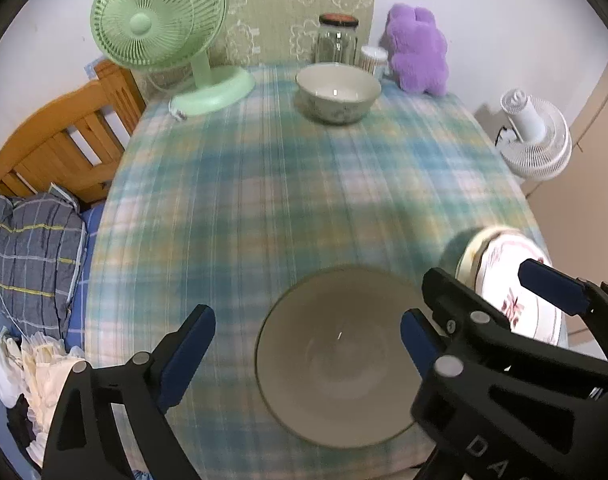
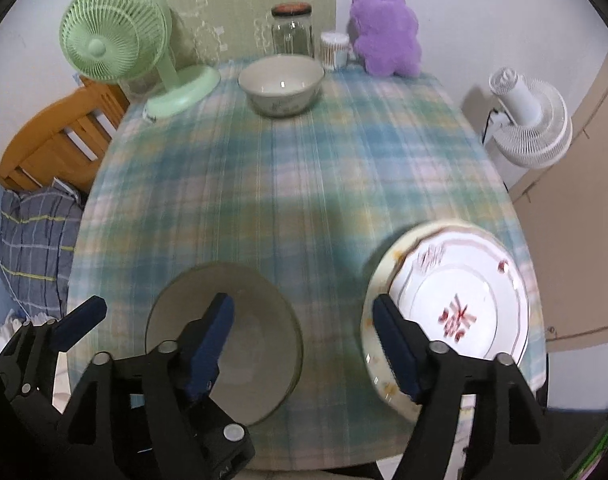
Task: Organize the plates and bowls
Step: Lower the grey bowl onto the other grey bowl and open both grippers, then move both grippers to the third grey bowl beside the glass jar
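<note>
Both tongs tilt steeply down, spread apart and empty: left tongs over the upright bowl, right tongs beside the flat plates.

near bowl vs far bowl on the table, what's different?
The near bowl sits at the front edge of the table, just below the open left gripper; the far bowl stands at the back, in front of the glass jar. The near bowl looks dull grey-brown inside; the far bowl looks white inside, with a faint pattern outside. Both are upright, empty and on the plaid cloth.

Tablecloth blurred; right gripper hides plate.
</note>
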A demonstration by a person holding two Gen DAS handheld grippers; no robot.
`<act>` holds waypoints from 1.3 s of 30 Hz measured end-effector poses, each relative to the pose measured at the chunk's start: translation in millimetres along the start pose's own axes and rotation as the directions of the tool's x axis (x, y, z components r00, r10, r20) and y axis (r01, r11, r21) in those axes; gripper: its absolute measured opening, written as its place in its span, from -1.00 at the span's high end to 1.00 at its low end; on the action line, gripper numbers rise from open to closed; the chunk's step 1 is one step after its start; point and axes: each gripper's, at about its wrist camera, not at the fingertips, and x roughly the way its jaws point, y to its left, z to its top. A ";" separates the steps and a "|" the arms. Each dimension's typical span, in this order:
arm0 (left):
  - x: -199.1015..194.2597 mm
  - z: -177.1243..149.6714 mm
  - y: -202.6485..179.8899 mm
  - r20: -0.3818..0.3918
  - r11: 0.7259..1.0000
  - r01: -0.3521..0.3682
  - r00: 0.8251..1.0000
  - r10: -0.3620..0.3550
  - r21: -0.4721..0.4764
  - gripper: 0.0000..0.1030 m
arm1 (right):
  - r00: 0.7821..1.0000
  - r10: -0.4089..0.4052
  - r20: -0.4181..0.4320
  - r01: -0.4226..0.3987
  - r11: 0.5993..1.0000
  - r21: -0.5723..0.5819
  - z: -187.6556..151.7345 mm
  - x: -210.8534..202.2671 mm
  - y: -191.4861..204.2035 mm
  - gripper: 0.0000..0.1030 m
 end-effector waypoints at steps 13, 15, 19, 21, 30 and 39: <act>5.0 68.4 -28.5 0.094 0.998 -0.050 0.994 0.054 -0.044 -0.83 | 0.994 0.002 0.105 0.006 0.997 -0.075 72.9 -0.7 -27.5 -0.57; 11.9 79.4 -29.1 0.090 0.996 -0.058 0.994 0.064 -0.068 -0.82 | 0.994 0.004 0.108 0.006 0.996 -0.093 83.6 3.4 -29.3 -0.57; 25.3 99.4 -29.6 0.092 0.992 -0.091 0.991 0.100 -0.092 -0.79 | 0.994 0.019 0.110 -0.005 0.992 -0.128 107.1 15.6 -31.8 -0.57; 33.3 109.1 -27.7 0.084 0.988 -0.101 0.990 0.111 -0.114 -0.75 | 0.993 0.032 0.110 -0.016 0.990 -0.143 119.4 23.5 -32.3 -0.57; 60.4 147.3 -20.5 0.090 0.973 -0.161 0.980 0.178 -0.167 -0.71 | 0.990 0.085 0.116 -0.067 0.986 -0.151 163.1 56.4 -28.6 -0.57; 91.0 189.2 -11.5 0.112 0.971 -0.158 0.977 0.180 -0.178 -0.46 | 0.984 0.123 0.127 -0.107 0.987 -0.121 210.1 90.2 -28.5 -0.57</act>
